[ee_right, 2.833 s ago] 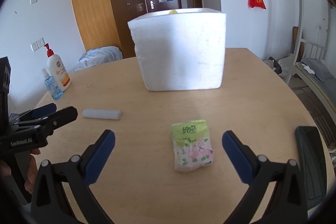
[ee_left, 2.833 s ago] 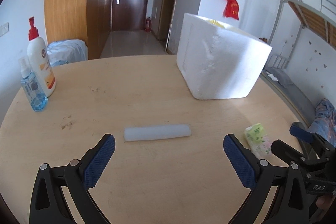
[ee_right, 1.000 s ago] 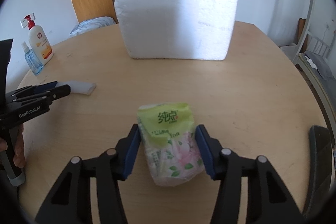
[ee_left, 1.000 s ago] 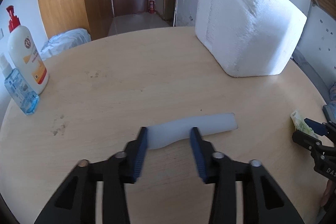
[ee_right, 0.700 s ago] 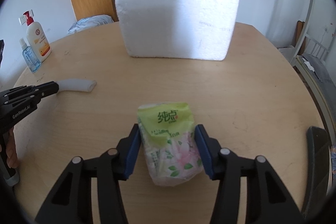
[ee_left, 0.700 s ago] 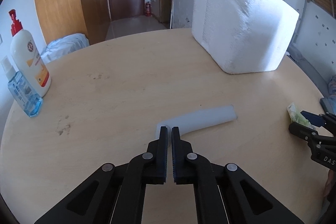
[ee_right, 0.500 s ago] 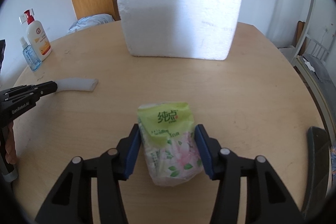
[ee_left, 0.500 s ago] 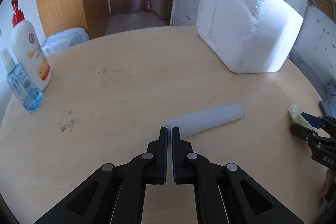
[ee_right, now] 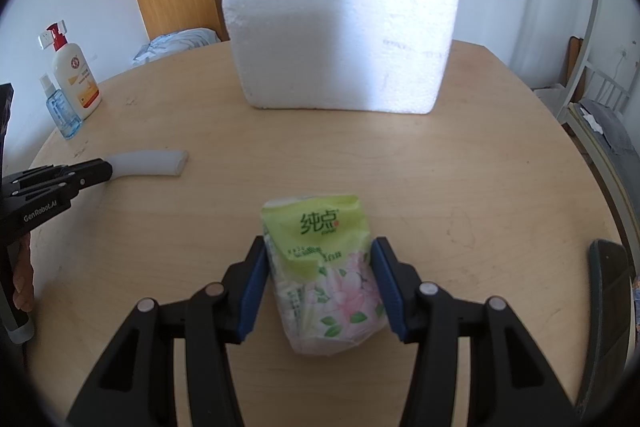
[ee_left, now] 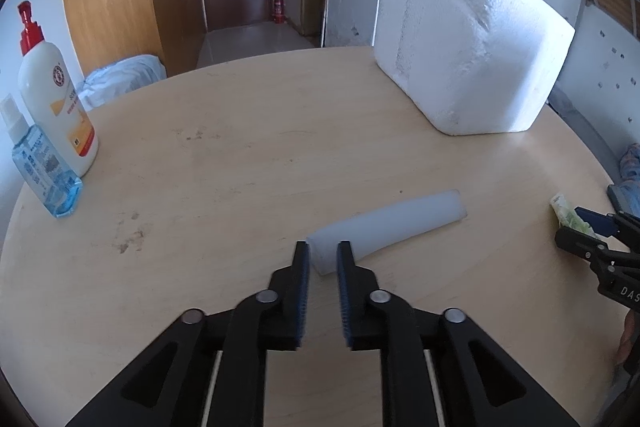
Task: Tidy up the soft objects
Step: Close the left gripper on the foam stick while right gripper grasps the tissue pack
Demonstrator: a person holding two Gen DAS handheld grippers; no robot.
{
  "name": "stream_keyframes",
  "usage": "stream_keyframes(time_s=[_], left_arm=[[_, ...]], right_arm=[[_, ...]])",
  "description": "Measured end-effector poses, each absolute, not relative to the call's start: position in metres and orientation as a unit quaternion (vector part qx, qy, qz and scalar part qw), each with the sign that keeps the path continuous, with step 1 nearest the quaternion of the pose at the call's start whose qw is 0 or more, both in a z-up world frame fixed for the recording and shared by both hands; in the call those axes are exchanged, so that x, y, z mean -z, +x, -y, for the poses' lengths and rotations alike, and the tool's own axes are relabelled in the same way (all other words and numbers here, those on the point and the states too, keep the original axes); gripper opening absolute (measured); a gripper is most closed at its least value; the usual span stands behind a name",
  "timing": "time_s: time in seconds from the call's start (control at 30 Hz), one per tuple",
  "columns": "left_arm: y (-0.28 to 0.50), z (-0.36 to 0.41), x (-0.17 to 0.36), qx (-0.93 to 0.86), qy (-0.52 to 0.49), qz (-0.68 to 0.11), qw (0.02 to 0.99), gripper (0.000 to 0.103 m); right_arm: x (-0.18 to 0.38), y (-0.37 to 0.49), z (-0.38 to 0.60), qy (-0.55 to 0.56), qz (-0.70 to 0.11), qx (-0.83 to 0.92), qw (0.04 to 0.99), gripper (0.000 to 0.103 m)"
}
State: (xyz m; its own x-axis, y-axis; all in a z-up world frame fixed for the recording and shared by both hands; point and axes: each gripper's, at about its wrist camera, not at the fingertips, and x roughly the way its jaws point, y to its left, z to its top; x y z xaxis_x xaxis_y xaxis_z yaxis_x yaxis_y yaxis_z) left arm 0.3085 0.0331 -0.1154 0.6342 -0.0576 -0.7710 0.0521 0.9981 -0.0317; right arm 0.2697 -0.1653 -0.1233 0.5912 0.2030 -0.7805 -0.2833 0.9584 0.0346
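My left gripper (ee_left: 322, 257) is shut on the near end of a soft white foam tube (ee_left: 394, 221), which lies tilted toward the right over the round wooden table (ee_left: 240, 155). The tube also shows in the right wrist view (ee_right: 148, 163), with the left gripper (ee_right: 100, 171) pinching its left end. My right gripper (ee_right: 320, 259) is shut on a green and pink tissue pack (ee_right: 324, 267), just above the table. The pack's edge shows at the right of the left wrist view (ee_left: 566, 213).
A big white styrofoam box (ee_right: 340, 15) stands at the back of the table, also in the left wrist view (ee_left: 464, 47). A lotion pump bottle (ee_left: 52, 99) and a blue spray bottle (ee_left: 36, 167) stand at the left edge. A dark object (ee_right: 608, 299) lies at the right edge.
The left gripper closed on the tube's near end and swung its far end up and to the right; its jaws now stand slightly wider. The right gripper keeps holding the tissue pack.
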Motion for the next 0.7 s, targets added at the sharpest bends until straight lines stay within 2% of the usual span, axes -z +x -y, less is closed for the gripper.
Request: stream_keyframes(time_s=[0.07,0.13,0.17,0.43,0.53,0.7], left_arm=[[0.309,-0.037,0.116,0.012,-0.003,-0.424,0.905,0.046],[0.311,-0.041,0.117,0.016,-0.016,-0.427,0.904,0.056],[0.313,-0.042,0.120,0.028,-0.025,-0.435,0.900,0.057],[0.320,-0.018,0.121,0.050,-0.004,-0.428,0.902,0.057],[0.322,-0.017,0.120,0.056,-0.008,-0.426,0.903,0.047],[0.324,-0.019,0.120,0.052,-0.013,-0.424,0.904,0.038]], right_arm=[[0.123,0.269,0.166,-0.045,-0.431,-0.138,0.891,0.056],[0.122,0.269,0.165,-0.048,-0.431,-0.137,0.891,0.056],[0.122,0.269,0.165,-0.049,-0.431,-0.137,0.891,0.056],[0.122,0.268,0.165,-0.044,-0.430,-0.140,0.891,0.056],[0.122,0.267,0.165,-0.041,-0.430,-0.142,0.891,0.056],[0.122,0.267,0.165,-0.039,-0.429,-0.144,0.891,0.056]])
